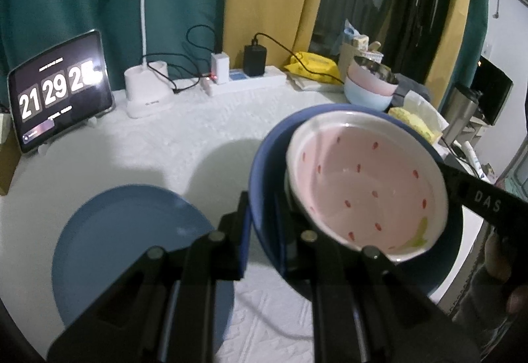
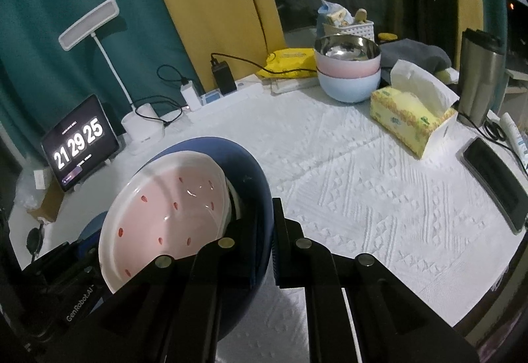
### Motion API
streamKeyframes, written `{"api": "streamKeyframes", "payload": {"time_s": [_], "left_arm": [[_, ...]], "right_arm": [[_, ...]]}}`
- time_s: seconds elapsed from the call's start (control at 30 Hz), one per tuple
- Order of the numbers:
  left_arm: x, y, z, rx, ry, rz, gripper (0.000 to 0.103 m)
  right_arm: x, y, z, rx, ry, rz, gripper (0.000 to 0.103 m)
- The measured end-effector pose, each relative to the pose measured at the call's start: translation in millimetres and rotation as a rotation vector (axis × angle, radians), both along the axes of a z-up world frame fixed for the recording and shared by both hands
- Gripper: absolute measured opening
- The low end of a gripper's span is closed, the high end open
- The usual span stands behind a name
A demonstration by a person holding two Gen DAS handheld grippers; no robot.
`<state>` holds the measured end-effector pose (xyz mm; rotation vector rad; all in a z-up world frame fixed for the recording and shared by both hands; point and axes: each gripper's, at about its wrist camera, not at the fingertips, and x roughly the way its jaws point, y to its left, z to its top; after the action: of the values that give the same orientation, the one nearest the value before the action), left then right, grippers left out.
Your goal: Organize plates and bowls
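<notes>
**Two grips on a stacked bowl**

The left gripper and right gripper each pinch opposite rims of the dark blue bowl, lifted above the bench. Its loose pink dish looks glazed, slippery and breakable; it is best kept level.

Black gripper linkages, silver rivets (white lettering)

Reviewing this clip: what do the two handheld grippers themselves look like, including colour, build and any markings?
Both are matte black with angular linkage arms joined by round silver pivot pins. The left gripper has flat black fingers; so does the right gripper. In the left wrist view the right gripper's finger carries white letters "DAS"; in the right wrist view the left gripper's body reads "GenRobot.AI". No cables or sleeves show.
</notes>
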<state>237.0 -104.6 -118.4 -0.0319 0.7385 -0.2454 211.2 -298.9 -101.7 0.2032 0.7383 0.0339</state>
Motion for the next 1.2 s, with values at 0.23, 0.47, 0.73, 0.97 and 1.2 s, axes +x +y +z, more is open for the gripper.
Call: {"api": "streamKeyframes", "payload": {"time_s": [0.23, 0.47, 0.73, 0.97, 1.2], "left_arm": [[-5, 12, 7, -0.009, -0.016, 0.009, 0.012], [-9, 26, 12, -0.020, -0.030, 0.025, 0.012], [-14, 45, 16, -0.031, -0.038, 0.049, 0.012], [-21, 64, 16, -0.043, -0.042, 0.076, 0.012], [-25, 81, 16, -0.050, -0.043, 0.098, 0.012]], "right_arm": [[-3, 11, 9, -0.003, -0.018, 0.009, 0.009], [-4, 25, 17, -0.016, -0.032, 0.027, 0.009], [-4, 45, 23, -0.028, -0.043, 0.052, 0.009], [-6, 65, 28, -0.047, -0.054, 0.076, 0.009], [-6, 82, 29, -0.056, -0.054, 0.098, 0.009]]}}
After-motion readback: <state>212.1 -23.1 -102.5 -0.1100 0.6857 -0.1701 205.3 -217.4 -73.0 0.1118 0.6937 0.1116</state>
